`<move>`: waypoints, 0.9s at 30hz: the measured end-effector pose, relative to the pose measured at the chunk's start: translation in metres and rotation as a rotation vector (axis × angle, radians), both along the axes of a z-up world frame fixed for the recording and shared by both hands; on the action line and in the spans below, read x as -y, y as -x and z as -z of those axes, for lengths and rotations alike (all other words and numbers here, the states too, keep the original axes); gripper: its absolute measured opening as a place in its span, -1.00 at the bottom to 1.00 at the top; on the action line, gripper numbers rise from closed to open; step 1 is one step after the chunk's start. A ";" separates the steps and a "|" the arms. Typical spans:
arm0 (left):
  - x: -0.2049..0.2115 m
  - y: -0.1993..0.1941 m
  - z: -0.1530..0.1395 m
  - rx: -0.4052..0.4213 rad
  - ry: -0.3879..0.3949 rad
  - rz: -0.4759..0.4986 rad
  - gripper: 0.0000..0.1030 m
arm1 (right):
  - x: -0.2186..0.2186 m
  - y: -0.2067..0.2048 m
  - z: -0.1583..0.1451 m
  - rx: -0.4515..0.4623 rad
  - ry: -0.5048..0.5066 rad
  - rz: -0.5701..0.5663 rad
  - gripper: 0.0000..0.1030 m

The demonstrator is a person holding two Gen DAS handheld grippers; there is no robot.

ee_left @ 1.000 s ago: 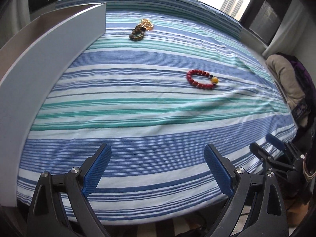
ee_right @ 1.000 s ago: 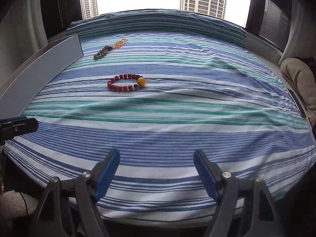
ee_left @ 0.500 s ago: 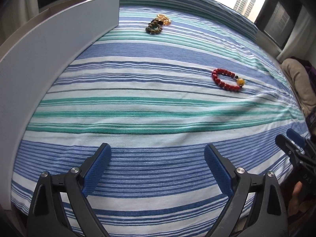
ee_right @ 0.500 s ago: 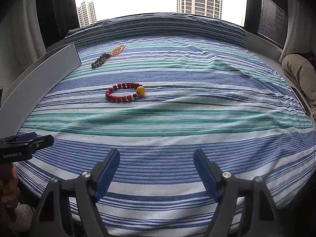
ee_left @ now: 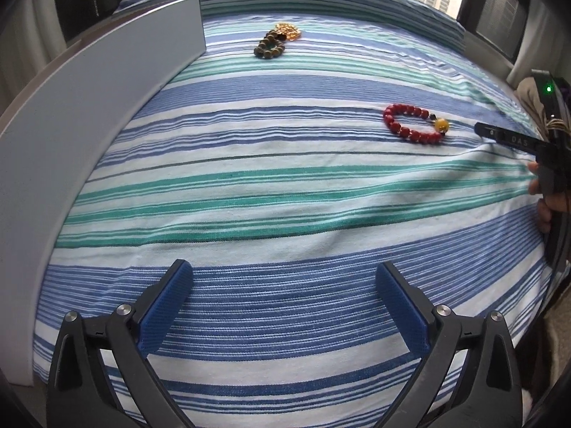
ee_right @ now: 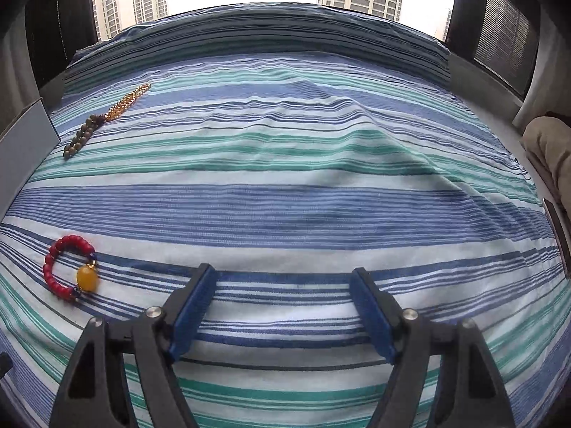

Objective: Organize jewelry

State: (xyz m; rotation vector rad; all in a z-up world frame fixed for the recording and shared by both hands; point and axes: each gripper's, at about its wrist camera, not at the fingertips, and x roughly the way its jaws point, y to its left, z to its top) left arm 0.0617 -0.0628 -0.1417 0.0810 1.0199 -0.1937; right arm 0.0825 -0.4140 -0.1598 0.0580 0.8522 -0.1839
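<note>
A red bead bracelet [ee_left: 410, 125] with one yellow bead lies on the striped bed; in the right wrist view it [ee_right: 59, 267] lies just left of my right gripper [ee_right: 283, 285], which is open and empty. A brown bead bracelet [ee_left: 269, 46] and a gold chain [ee_left: 287, 31] lie together far back by the grey board; they also show in the right wrist view, the brown bracelet [ee_right: 80, 135] and the chain [ee_right: 126, 103]. My left gripper [ee_left: 283, 285] is open and empty over the near bed. The right gripper's finger [ee_left: 506, 139] shows beside the red bracelet.
A long grey board [ee_left: 89, 114] runs along the bed's left side. The striped bedsheet [ee_right: 303, 185] has low wrinkles at centre right. Beige clothing [ee_right: 549, 157] lies off the bed's right edge. Windows stand behind the bed's far end.
My right gripper has moved forward over the bed and now sits just right of the red bracelet. My left gripper has advanced a little and turned rightwards; both stay open.
</note>
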 end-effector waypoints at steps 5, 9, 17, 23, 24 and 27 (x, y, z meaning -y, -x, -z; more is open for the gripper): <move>0.001 0.001 0.001 0.007 -0.015 0.008 0.98 | -0.003 0.048 -0.002 -0.008 -0.002 -0.013 0.54; 0.001 0.000 0.001 0.004 -0.015 0.010 0.98 | -0.009 0.100 -0.001 -0.016 -0.002 -0.001 0.54; -0.001 0.002 0.001 -0.008 -0.018 0.010 0.99 | -0.010 0.171 0.003 -0.073 -0.012 0.033 0.54; -0.002 0.003 0.001 -0.013 -0.020 0.010 0.99 | -0.013 0.198 0.003 -0.114 -0.020 0.041 0.54; -0.002 0.003 0.001 -0.015 -0.018 0.010 0.99 | -0.012 0.200 0.003 -0.120 -0.028 0.043 0.55; -0.004 0.003 0.000 -0.018 -0.005 0.004 0.99 | -0.008 0.205 0.001 -0.158 -0.048 0.055 0.55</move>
